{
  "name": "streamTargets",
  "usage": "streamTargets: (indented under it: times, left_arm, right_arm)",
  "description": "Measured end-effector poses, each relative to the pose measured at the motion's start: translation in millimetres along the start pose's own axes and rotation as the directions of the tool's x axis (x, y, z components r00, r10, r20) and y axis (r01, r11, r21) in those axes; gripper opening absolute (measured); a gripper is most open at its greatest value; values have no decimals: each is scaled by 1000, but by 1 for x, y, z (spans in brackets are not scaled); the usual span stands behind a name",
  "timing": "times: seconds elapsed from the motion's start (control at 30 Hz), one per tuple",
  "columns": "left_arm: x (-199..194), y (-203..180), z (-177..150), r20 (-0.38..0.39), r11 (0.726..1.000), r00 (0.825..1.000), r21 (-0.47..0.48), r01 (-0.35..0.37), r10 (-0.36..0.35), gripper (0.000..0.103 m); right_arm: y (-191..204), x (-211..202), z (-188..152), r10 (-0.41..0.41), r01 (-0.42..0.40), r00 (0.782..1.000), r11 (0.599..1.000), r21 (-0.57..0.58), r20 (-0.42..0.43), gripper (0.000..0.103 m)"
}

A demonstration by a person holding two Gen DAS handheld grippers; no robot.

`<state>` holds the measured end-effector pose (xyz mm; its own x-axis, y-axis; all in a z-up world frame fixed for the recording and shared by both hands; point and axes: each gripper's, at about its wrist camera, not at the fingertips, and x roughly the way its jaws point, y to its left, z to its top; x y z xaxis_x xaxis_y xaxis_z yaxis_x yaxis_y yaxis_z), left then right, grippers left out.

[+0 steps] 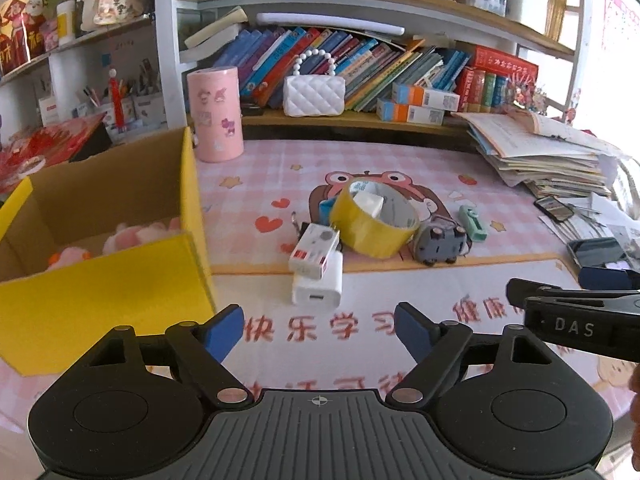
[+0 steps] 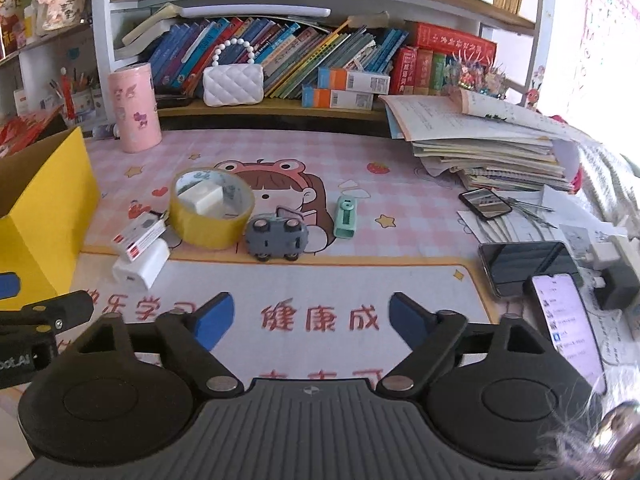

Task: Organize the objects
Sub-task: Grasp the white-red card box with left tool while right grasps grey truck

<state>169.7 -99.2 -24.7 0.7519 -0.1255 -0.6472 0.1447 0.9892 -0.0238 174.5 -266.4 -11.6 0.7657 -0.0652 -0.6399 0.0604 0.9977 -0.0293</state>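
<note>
**Two empty grippers, clutter still out on the mat**

Both claws are spread wide and hold nothing: left gripper [image 1: 319, 330], right gripper [image 2: 310, 318], each hovering low over the near edge of the desk mat [image 2: 280, 280], level and pointing at the pile. Looks like the approach step, no pick started.

Loose items sit mid-mat: white charger [image 1: 318, 286] nearest the left claw, a red-and-white box [image 1: 314, 252] leaning on top of it, a yellow tape roll [image 1: 374, 220] just behind with a white block inside, a grey toy car [image 2: 276, 238] beside the roll and a green clip-like thing [image 2: 345, 216] right of the car. The yellow box [image 1: 104, 304] stands at left (pink plush already inside).

Next move, my guess: left claw goes forward to the charger, straddles it, closes, then swings left over the box rim. The leaning red-and-white box may slide off.
</note>
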Motion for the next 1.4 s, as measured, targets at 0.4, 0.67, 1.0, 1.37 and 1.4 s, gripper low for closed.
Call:
streamTargets:
  times: [0.4,0.67,1.0,1.37,1.4]
  left_arm:
    - [68,-15,38,-25,992,992,3,-124,124,59]
    - [107,-14,44,-93,990,985,-1,-143,142,57]
    - [105,-4,48,-119,996,991,-54,-73,66,28]
    - [58,0,38,-106,991,994,-135,-13,-2,28]
    - [56,0,36,-107,991,994,-137,-9,-5,28]
  right_arm:
    - [-17,55,35,134,-134,991,991,-25,-9,74]
    - [-16,85,47,198,-200,979,979,-51,-44,75]
    - [-9,117,52,246,-250,966,967,-54,-77,76]
    - [4,153,50,210,-218,969,974,-55,-130,62]
    - [4,154,48,206,-214,970,976,-50,-130,62]
